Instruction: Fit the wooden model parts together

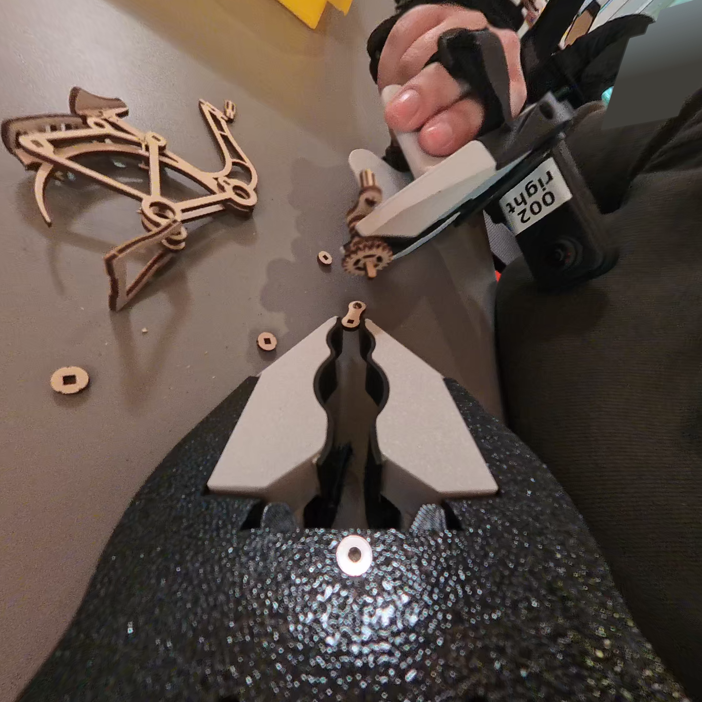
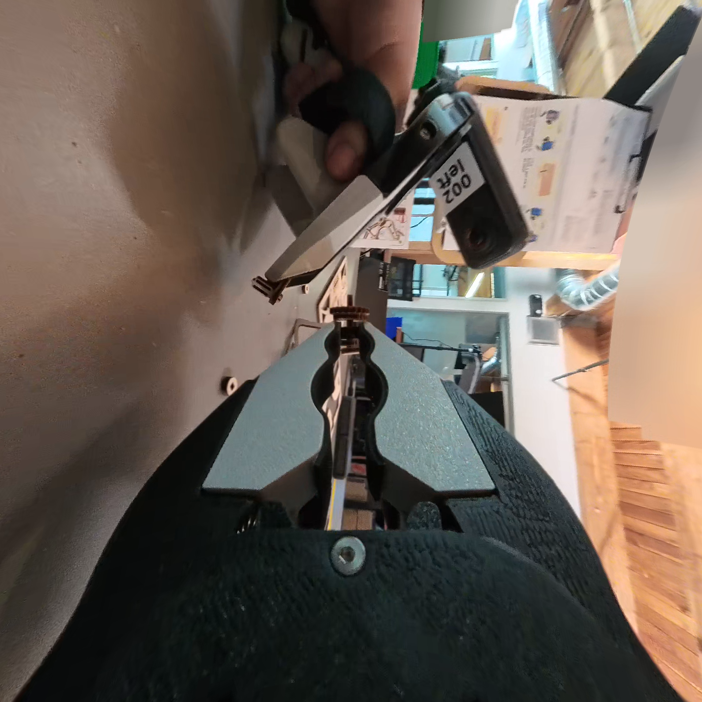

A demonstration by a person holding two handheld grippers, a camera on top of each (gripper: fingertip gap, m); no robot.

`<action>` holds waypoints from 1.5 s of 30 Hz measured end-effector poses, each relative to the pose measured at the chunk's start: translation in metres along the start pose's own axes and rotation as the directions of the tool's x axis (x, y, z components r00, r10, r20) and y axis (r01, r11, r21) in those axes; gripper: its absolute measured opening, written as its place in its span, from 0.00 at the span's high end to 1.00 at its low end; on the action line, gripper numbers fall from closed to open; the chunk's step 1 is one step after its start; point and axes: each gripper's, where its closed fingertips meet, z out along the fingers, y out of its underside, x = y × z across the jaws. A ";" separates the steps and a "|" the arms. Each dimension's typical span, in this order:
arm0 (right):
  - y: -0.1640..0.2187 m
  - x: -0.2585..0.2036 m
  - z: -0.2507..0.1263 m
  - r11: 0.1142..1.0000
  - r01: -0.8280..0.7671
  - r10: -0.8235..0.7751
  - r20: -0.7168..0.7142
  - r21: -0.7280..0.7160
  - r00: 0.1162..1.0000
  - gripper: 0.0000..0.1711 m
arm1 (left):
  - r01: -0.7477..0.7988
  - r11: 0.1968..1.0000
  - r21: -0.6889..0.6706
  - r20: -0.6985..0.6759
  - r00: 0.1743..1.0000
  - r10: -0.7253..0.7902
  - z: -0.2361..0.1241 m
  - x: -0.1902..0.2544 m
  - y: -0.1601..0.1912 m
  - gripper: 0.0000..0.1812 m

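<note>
In the left wrist view my left gripper (image 1: 351,323) is shut on a small wooden link piece (image 1: 354,312) that sticks out past its tips. Just beyond it, my right gripper (image 1: 359,243) is shut on a wooden gear and crank assembly (image 1: 365,259), with a short gap between the two parts. The partly built wooden bicycle frame (image 1: 152,178) lies on the table at the left. In the right wrist view my right gripper (image 2: 349,327) clamps the gear assembly (image 2: 349,313). The left gripper (image 2: 276,282) holds the link piece (image 2: 267,290) just up and left of it.
Three loose wooden washers (image 1: 267,340) (image 1: 69,380) (image 1: 324,257) lie on the grey table (image 1: 171,418). A yellow object (image 1: 313,11) sits at the far edge. Dark clothing (image 1: 607,380) fills the right side. A small white ring (image 2: 230,383) lies on the table.
</note>
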 end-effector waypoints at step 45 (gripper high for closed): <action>-0.009 -0.027 -0.004 0.992 0.005 -0.029 0.201 0.122 0.979 0.96 | 0.189 0.980 -0.057 -0.201 0.960 -0.197 -0.005 0.012 0.007 0.96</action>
